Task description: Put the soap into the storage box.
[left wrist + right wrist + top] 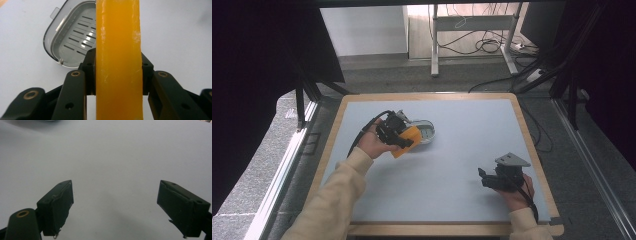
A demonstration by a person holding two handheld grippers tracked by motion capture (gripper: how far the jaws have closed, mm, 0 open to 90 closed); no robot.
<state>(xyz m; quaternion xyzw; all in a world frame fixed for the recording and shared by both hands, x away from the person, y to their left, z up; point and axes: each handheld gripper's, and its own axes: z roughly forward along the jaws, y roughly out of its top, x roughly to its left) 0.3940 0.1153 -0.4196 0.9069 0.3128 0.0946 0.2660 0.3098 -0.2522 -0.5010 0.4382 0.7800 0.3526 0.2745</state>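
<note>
I am looking down on a table (462, 165) with a pale blue-grey top and a light wooden rim, standing on a dark carpeted floor (377, 77) with cables (484, 45) lying beyond its far edge near the legs of a metal frame (435, 40).

I am seeing a person's two cream sleeves coming in from the near side. The left sleeve (334, 200) is reaching well up the left half of the table, and the right sleeve (529, 222) is staying close to the near right corner.

The left gripper (404, 137) is sitting in the left hand (374, 145) and is gripping an orange block (407, 141). In the left gripper view the block (117, 60) is standing up between the two black jaws, which are pressing on its two sides, so the jaws are closed on it at about the block's width. The block is being held just above the table, at the near left edge of a grey tray.

That tray (426, 131) is lying on the table just beyond the block, with rounded corners. In the left gripper view the tray (71, 37) is showing a slotted floor and a small tab at one corner.

The right gripper (484, 178) is resting low in the right hand (514, 192), well apart from the block and tray, with its grey three-cornered plate on top. In the right gripper view its jaws are standing wide apart over bare table (112, 157), holding nothing.
</note>
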